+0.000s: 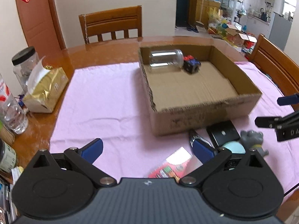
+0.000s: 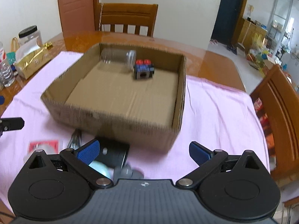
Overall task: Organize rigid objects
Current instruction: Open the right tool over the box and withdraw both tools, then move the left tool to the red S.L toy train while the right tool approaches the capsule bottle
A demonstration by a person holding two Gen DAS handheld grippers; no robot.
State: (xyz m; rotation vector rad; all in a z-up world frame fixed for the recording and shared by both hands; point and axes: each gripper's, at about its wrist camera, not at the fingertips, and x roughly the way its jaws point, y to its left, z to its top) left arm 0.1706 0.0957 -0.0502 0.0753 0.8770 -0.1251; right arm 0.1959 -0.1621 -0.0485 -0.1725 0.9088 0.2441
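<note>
A shallow cardboard box point(image 1: 203, 112) point(image 2: 112, 119) sits on the pink cloth. Inside at its far side lie a clear plastic jar point(image 1: 165, 57) point(image 2: 117, 57) on its side and a black, blue and red block toy point(image 1: 192, 64) point(image 2: 143, 70). In front of the box lie a black flat case point(image 1: 223, 132) point(image 2: 114, 154), a grey animal figure point(image 1: 252, 139) point(image 2: 128, 172), a pale blue ball point(image 1: 234, 147) point(image 2: 99, 168), a pen point(image 1: 194, 136) point(image 2: 74, 138) and a red-and-white packet point(image 1: 171, 165) point(image 2: 44, 145). My left gripper point(image 1: 147, 150) is open and empty above the packet. My right gripper point(image 2: 143, 154) is open and empty above the case and figure; it also shows in the left wrist view point(image 1: 271, 111).
A gold tissue pack point(image 1: 45, 91) point(image 2: 31, 59), a black-lidded jar point(image 1: 25, 63) and a water bottle point(image 1: 9, 108) stand at the table's left edge. Wooden chairs stand at the far side point(image 1: 112, 25) and the right point(image 2: 280, 112).
</note>
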